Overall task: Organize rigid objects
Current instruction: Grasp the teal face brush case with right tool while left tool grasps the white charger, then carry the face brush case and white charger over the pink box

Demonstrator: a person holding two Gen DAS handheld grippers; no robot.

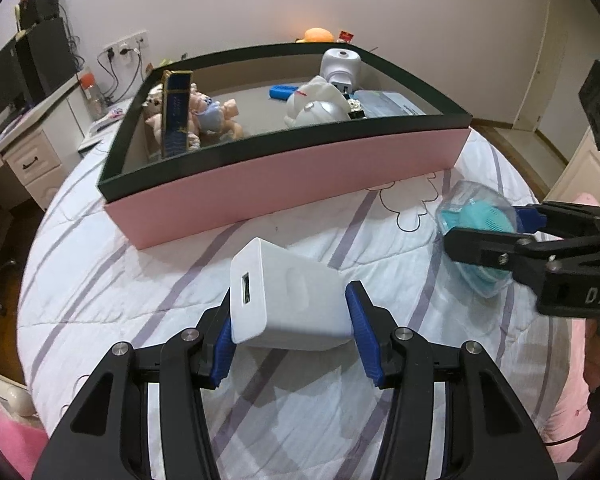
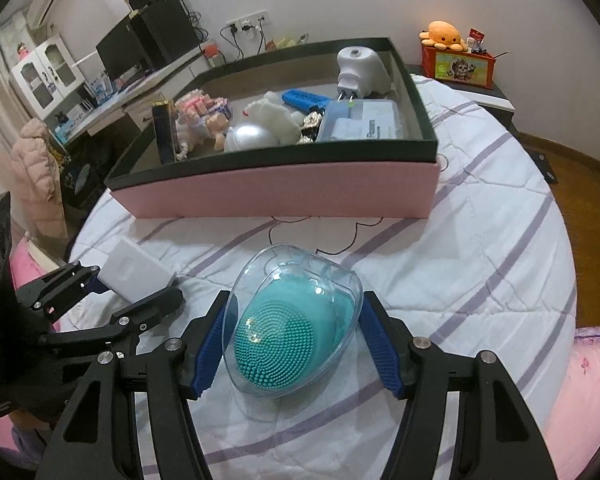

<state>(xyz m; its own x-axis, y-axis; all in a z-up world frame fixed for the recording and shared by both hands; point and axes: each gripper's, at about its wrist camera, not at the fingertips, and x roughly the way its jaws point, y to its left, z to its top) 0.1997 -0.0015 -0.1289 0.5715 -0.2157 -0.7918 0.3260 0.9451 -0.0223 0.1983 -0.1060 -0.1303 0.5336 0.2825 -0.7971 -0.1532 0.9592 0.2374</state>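
Holding toys, plug (upright), case: pink box (image 1: pixel 284 184).

The left gripper (image 1: pixel 290 316) clamps a white, rounded-corner plastic charger block (image 1: pixel 288 300) between its blue ribbed pads (image 1: pixel 364 336), tilted above the white quilt with lilac stripes (image 1: pixel 140 280). Behind stands a pink, black-rimmed shallow box (image 1: pixel 284 184) — toys inside. At right, the right gripper (image 1: pixel 500 232) grips a teal silicone brush in a clear case (image 1: pixel 476 216).
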